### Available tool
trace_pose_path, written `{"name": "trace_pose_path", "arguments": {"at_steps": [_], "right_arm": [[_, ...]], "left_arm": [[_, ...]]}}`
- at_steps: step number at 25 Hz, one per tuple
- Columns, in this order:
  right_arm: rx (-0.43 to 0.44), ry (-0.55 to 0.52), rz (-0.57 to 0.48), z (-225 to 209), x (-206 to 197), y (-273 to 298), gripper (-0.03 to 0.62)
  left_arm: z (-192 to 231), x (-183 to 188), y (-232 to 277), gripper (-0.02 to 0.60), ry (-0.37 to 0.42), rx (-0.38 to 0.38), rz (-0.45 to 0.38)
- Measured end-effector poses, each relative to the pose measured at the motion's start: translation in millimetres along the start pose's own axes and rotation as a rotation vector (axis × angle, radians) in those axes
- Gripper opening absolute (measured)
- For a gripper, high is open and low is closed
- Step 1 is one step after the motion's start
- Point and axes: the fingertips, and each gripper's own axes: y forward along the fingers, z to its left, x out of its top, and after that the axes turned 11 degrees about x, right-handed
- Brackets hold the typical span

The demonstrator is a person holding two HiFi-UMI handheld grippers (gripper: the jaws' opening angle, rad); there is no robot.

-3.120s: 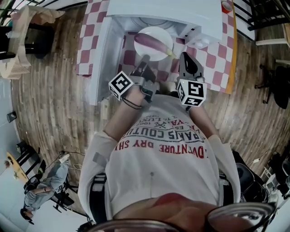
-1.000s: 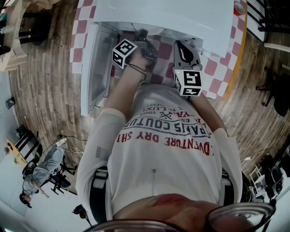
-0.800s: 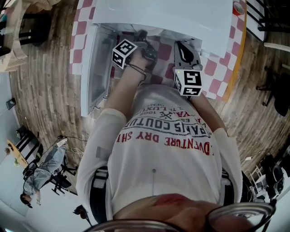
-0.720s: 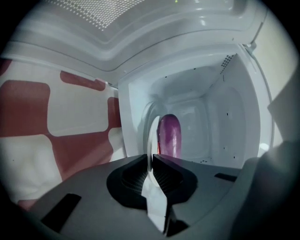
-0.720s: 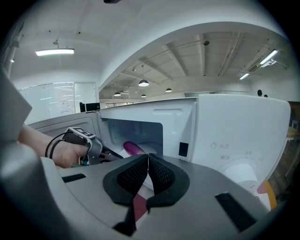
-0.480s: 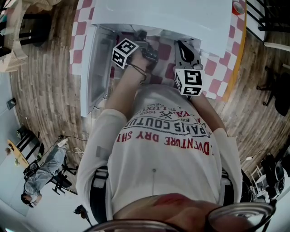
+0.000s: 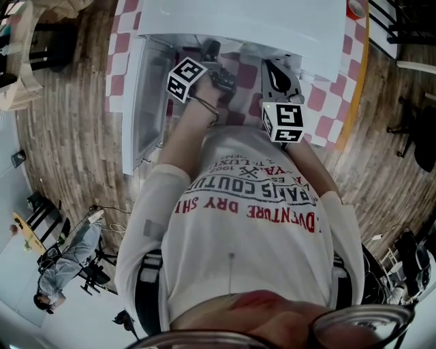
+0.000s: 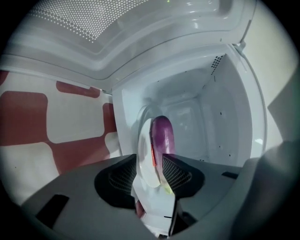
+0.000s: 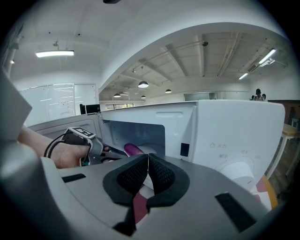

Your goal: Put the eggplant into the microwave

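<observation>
The purple eggplant [image 8: 164, 135] lies on a white plate [image 8: 144, 157] inside the white microwave [image 7: 245, 24]; in the left gripper view the plate appears on edge. My left gripper [image 8: 149, 172] reaches into the cavity. Its jaws have just been opening and now stand open, with the plate's rim between the pads, free of them. In the head view the left gripper [image 7: 210, 51] disappears under the microwave's top. My right gripper [image 9: 148, 173] is shut on nothing and hovers outside, in front of the control panel [image 9: 234, 159]. It sees the eggplant [image 9: 133, 149] in the cavity.
The microwave door [image 7: 139, 102] stands open to the left. A red-and-white checked cloth [image 7: 320, 99] covers the table. A red-rimmed bowl [image 7: 354, 8] sits at the far right corner. Wooden floor surrounds the table; a person [image 7: 65, 269] stands far off.
Three seconds back the plate with the eggplant was in front of the microwave, in the left gripper; now it is inside the cavity. Over the last second both hands have stayed put.
</observation>
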Motion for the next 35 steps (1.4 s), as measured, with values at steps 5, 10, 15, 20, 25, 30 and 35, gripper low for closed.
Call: {"name": "trace_pose_path", "arguments": {"at_steps": [5, 10, 15, 20, 25, 30, 35], "right_arm": [[-0.005, -0.001, -0.005, 5, 1, -1, 0.026], [-0.014, -0.013, -0.015, 14, 4, -4, 0.026], [-0.029, -0.020, -0.034, 26, 7, -7, 0.026], [-0.051, -0.015, -0.049, 38, 6, -12, 0.026], [-0.071, -0.018, -0.074, 52, 7, -20, 0.026], [-0.079, -0.011, -0.121, 64, 11, -28, 0.027], [-0.092, -0.054, -0.126, 72, 16, -34, 0.026]], "left_arm": [[1, -1, -7, 0.166, 0.002, -0.015, 0.005], [9, -10, -24, 0.164, 0.022, -0.014, 0.038], [14, -16, -47, 0.085, 0.149, -0.026, 0.028], [7, -18, -66, 0.034, 0.298, -0.078, 0.040], [-13, -16, -97, 0.031, 0.500, -0.138, -0.026], [-50, -16, -134, 0.031, 0.788, -0.264, -0.148], [-75, -22, -167, 0.031, 1.102, -0.353, -0.299]]}}
